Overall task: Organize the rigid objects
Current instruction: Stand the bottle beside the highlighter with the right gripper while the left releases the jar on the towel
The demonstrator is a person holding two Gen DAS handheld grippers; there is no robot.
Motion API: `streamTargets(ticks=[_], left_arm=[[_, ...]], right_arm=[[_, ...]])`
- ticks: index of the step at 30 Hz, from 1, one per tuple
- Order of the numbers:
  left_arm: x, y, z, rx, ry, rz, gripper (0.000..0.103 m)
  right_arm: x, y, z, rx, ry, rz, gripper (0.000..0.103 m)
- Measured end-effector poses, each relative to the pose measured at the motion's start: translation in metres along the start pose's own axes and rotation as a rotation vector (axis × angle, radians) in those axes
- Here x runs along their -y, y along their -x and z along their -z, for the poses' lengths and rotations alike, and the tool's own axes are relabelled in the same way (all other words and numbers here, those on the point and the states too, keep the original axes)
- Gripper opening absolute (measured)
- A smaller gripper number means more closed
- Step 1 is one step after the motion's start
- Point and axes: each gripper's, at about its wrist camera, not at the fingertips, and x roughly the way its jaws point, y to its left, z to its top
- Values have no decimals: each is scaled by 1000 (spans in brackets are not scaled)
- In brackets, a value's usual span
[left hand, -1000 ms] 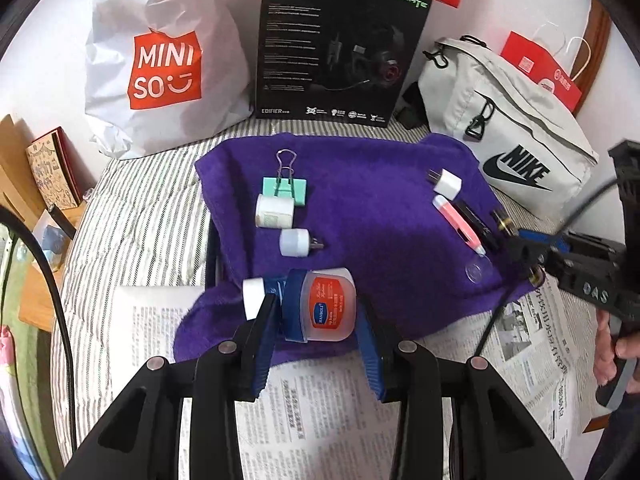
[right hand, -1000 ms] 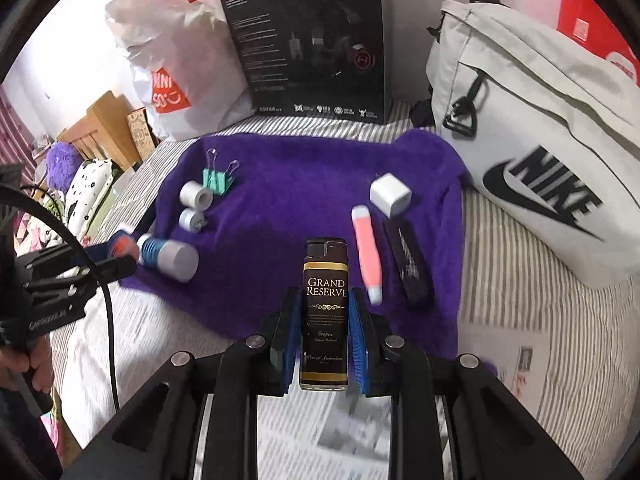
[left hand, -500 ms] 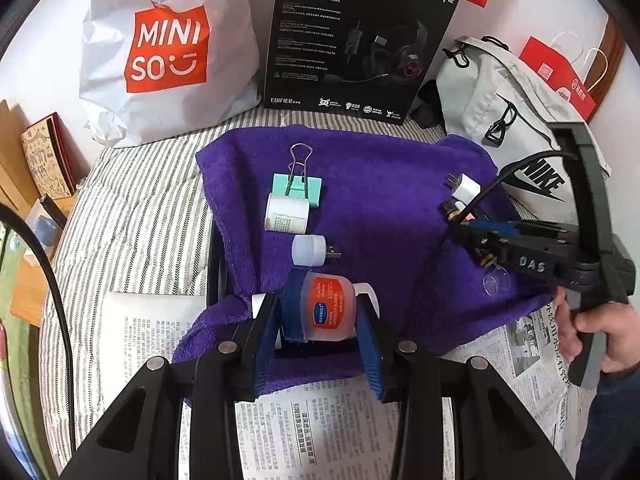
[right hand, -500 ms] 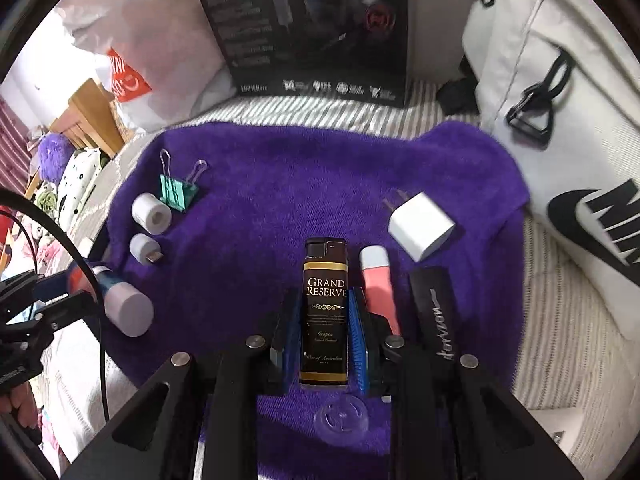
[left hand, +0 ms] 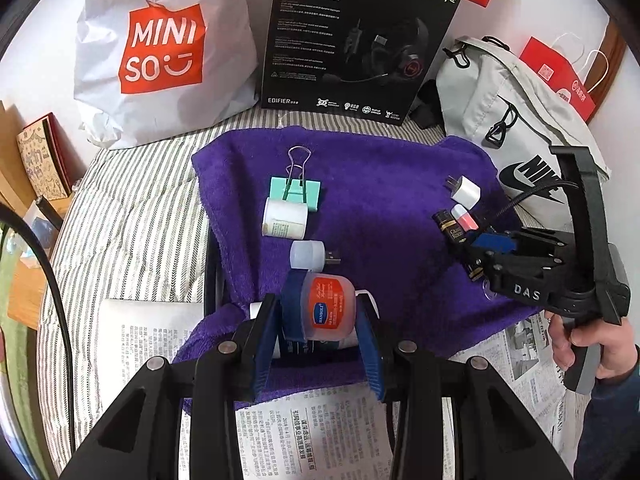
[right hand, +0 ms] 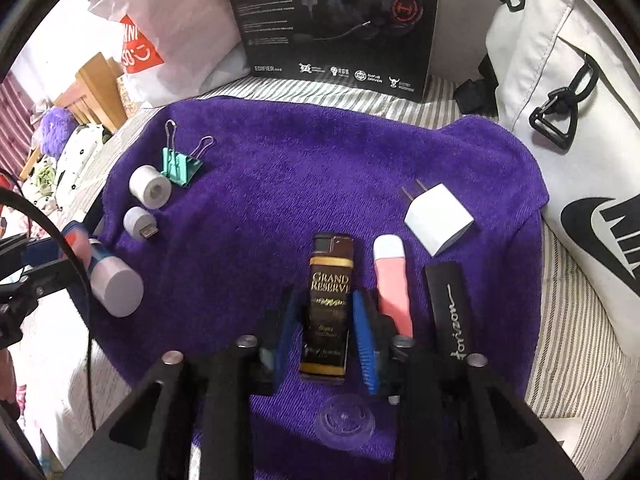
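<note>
A purple towel [right hand: 280,184] carries the small objects. My right gripper [right hand: 324,320] is low over it and its jaws are opening. The dark lighter [right hand: 330,280] lies flat between them, with a gap at each blue pad. A pink stick [right hand: 392,280], a black case [right hand: 450,304] and a white charger [right hand: 438,218] lie just right of it. My left gripper [left hand: 316,312] is shut on a small jelly jar [left hand: 328,308] with a blue lid, over the towel's near left corner. A white-capped tube [right hand: 116,284] lies under it.
A green binder clip [left hand: 296,190], a white roll [left hand: 285,222] and a small USB plug [left hand: 310,255] line the towel's left side. A clear disc [right hand: 344,420] lies near the lighter. Bags and a black box [left hand: 352,40] stand behind. Newspaper [left hand: 304,436] covers the front.
My right gripper came down and forward onto the towel with the lighter, beside the pink stick, and its jaws have parted from it. The left gripper still holds the jar in place.
</note>
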Motion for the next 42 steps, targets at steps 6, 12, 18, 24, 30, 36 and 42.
streamTargets(ticks=[6, 12, 18, 24, 30, 36, 42], left_arm=[[7, -2, -7, -1, -14, 6, 36], [21, -14, -22, -3, -36, 20, 36], [32, -38, -38, -28, -48, 31, 36], [37, -64, -51, -56, -55, 21, 36], [41, -87, -58, -90, -70, -5, 36], [45, -92, -58, -92, -86, -19, 36], [50, -93, -57, -88, -120, -40, 43]], right_arm=[[5, 17, 7, 15, 4, 5, 41], [16, 39, 20, 40, -7, 26, 45], [31, 55, 38, 57, -47, 37, 45], [37, 67, 54, 67, -75, 35, 46], [38, 76, 63, 78, -104, 19, 46], [37, 83, 66, 90, -116, 11, 46], [38, 86, 73, 86, -142, 5, 46]])
